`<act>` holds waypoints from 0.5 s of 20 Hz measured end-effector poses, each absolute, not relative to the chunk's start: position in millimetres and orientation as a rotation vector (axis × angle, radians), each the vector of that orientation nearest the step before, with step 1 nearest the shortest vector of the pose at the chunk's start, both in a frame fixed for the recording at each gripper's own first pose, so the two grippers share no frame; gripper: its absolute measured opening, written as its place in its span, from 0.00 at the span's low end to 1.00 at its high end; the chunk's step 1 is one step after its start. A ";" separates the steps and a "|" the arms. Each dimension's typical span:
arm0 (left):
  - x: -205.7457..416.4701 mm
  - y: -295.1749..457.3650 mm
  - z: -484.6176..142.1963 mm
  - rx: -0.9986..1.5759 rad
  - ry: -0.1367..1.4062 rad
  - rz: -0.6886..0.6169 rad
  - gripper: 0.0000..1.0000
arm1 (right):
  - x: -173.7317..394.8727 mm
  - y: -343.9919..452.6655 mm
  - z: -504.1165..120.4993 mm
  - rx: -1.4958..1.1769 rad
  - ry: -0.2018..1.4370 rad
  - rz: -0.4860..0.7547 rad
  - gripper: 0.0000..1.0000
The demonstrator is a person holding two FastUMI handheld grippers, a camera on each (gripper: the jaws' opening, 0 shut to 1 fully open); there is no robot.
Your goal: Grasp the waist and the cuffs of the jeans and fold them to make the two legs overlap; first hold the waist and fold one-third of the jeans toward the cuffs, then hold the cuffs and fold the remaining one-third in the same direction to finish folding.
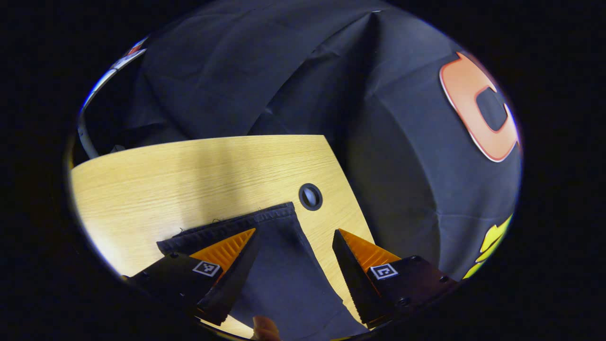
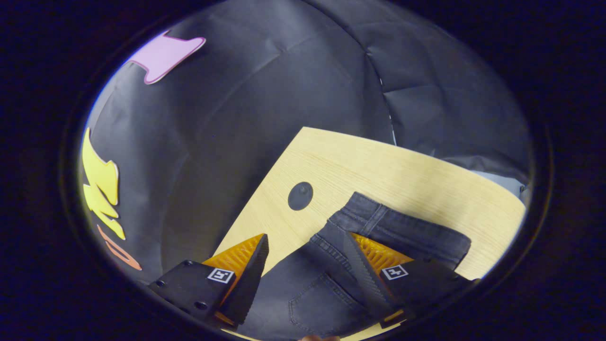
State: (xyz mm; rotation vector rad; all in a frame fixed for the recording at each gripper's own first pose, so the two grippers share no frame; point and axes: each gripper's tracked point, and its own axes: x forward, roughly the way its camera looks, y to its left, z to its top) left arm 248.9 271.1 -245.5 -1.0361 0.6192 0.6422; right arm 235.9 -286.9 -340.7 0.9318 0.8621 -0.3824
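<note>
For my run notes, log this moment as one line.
left gripper open over jeans cuff | right gripper open over jeans waist | jeans flat on table | no fold yet

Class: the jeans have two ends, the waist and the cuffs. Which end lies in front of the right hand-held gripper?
The waist: its band, belt loop and a back pocket lie between the right hand-held gripper's open fingers. The left hand-held gripper faces a plain hemmed cuff.

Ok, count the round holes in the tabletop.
1. The hole sits in the table near its edge, just past the jeans; the jeans may hide others.
</note>
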 end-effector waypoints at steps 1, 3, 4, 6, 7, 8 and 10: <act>245.6 270.6 -227.2 -0.989 0.592 0.614 0.99 | 233.3 -288.1 -333.6 0.923 0.854 -0.381 0.96; 242.8 263.8 -190.6 -0.877 0.529 0.545 0.99 | 223.1 -293.3 -316.0 0.883 0.831 -0.376 0.97; 244.1 256.8 -169.3 -0.821 0.486 0.492 0.99 | 217.3 -297.1 -309.8 0.859 0.820 -0.377 0.92; 244.8 231.5 -111.8 -0.654 0.351 0.369 0.99 | 190.8 -306.9 -289.6 0.820 0.798 -0.382 0.98; 241.3 222.8 -92.6 -0.571 0.302 0.339 0.99 | 180.0 -310.5 -284.3 0.812 0.792 -0.384 0.98; 236.7 214.3 -74.8 -0.467 0.264 0.312 0.99 | 168.7 -311.4 -277.2 0.809 0.778 -0.381 0.98; 222.2 189.1 -42.2 -0.258 0.214 0.256 0.98 | 144.3 -316.0 -270.6 0.787 0.763 -0.392 0.98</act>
